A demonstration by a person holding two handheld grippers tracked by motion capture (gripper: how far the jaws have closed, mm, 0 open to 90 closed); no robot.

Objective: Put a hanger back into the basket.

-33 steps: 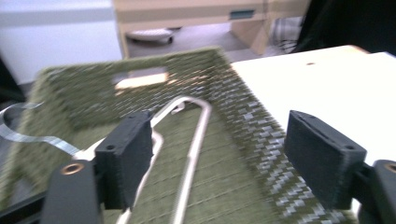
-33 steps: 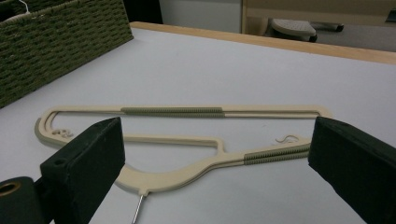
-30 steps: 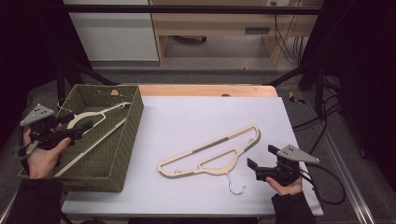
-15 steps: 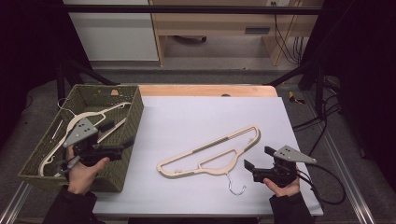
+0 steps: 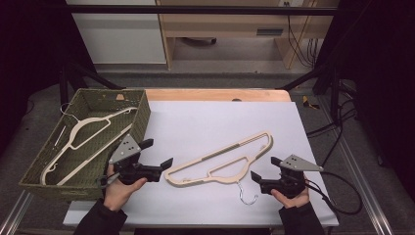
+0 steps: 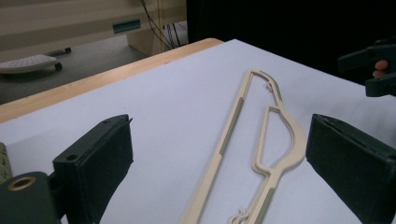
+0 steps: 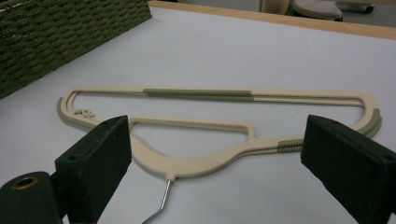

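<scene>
Hands come in from the bottom edge of the high view, each with a gripper. The left gripper (image 5: 155, 152) is held low and level over the white sheet (image 5: 205, 122), just right of the basket (image 5: 139, 125), and points to the right at the near end of the hanger (image 5: 220, 159). Its jaws stand spread and have just been opening; nothing is between them. In the left gripper view the hanger (image 6: 252, 149) lies flat ahead of the jaws, not touched.

The right gripper (image 5: 262, 169) rests low at the sheet's front right and points left toward the hanger's neck and metal hook (image 5: 247, 195). Its jaws are also spread, though they have just been closing a little, and they pinch nothing; in the right gripper view the hanger (image 7: 219, 130) lies between and beyond the pads.

A second hanger (image 5: 80, 139) lies inside the basket. The sheet behind the hanger is bare up to the wooden table edge (image 5: 215, 94).
</scene>
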